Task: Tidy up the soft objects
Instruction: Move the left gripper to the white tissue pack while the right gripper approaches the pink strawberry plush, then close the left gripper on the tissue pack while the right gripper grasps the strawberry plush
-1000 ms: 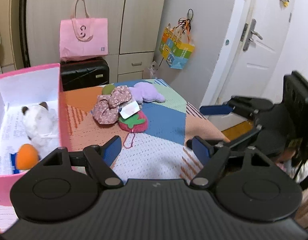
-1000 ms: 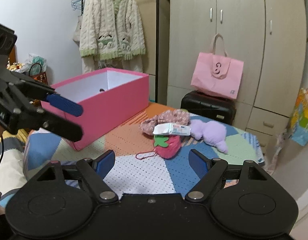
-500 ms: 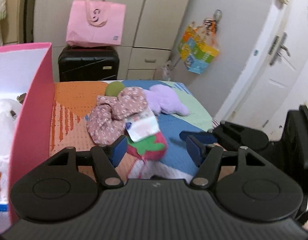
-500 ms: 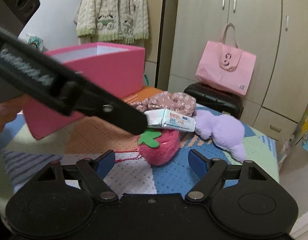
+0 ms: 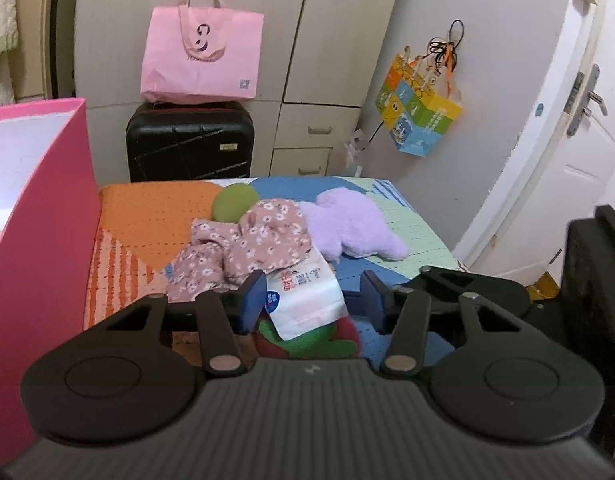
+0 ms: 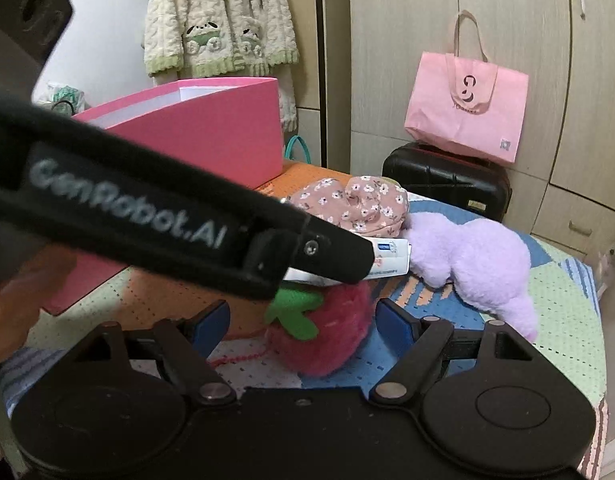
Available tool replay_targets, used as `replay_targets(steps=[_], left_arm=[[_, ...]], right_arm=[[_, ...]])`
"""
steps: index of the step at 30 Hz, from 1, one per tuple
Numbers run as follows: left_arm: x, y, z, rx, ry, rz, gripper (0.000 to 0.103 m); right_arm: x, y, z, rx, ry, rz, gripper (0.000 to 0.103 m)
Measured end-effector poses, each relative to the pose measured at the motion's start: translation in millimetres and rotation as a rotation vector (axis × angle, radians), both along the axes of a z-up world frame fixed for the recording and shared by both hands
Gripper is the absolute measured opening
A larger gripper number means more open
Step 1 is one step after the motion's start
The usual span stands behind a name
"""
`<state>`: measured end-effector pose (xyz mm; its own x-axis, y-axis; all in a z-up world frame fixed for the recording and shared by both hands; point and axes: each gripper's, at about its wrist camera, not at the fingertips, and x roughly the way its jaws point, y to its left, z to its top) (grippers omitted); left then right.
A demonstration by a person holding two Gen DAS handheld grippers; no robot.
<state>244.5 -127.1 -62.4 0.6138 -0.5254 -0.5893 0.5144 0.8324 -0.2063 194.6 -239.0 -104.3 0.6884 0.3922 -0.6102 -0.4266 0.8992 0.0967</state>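
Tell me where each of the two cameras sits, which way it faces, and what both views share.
Left wrist: on the left gripper, looking over the patchwork blanket toward the wardrobe; jaws just closing astride the tissue pack, not yet pressing; the right gripper's body shows at right.
Right wrist: on the right gripper, jaws open around the strawberry plush; the left gripper's finger crosses the view.
Shared: floral fabric, purple plush, pink box, pink bag.

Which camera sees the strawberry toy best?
The right wrist view: the strawberry shows its pink fuzzy body and green leaf between open fingers. In the left wrist view the tissue pack and gripper body hide most of it.
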Motion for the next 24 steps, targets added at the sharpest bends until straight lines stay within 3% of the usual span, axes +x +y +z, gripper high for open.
replay_targets(steps=[4, 5, 8, 16, 20, 24], left_arm=[[-1.5, -7.7, -0.6, 0.044, -0.012, -0.001, 0.048], [-0.2, -9.6, -0.9, 0.051, -0.006, -0.003, 0.048], [8.2, -15.2, -1.3, 0.069, 0.034, 0.002, 0.049], [26.7, -21.2, -4.9, 0.036, 0.117, 0.045, 0.065], [32.3, -27.6, -11.3, 0.043, 0.12, 0.069, 0.065], [42.7, -24.9, -23.1, -0.007, 0.196, 0.082, 0.064]], right_arm=[[-0.3, 0.2, -2.3, -0.027, -0.003, -0.013, 0.057], [-1.2, -0.4, -2.8, -0.036, -0.008, -0.021, 0.056], [0.1, -6.5, -3.8, -0.007, 0.007, -0.024, 0.054], [-5.9, -4.1, -5.6, -0.026, -0.008, -0.018, 0.053], [-3.5, -6.1, -5.5, -0.011, -0.004, -0.019, 0.053], [-3.3, -8.3, -5.3, -0.004, -0.002, -0.02, 0.053]])
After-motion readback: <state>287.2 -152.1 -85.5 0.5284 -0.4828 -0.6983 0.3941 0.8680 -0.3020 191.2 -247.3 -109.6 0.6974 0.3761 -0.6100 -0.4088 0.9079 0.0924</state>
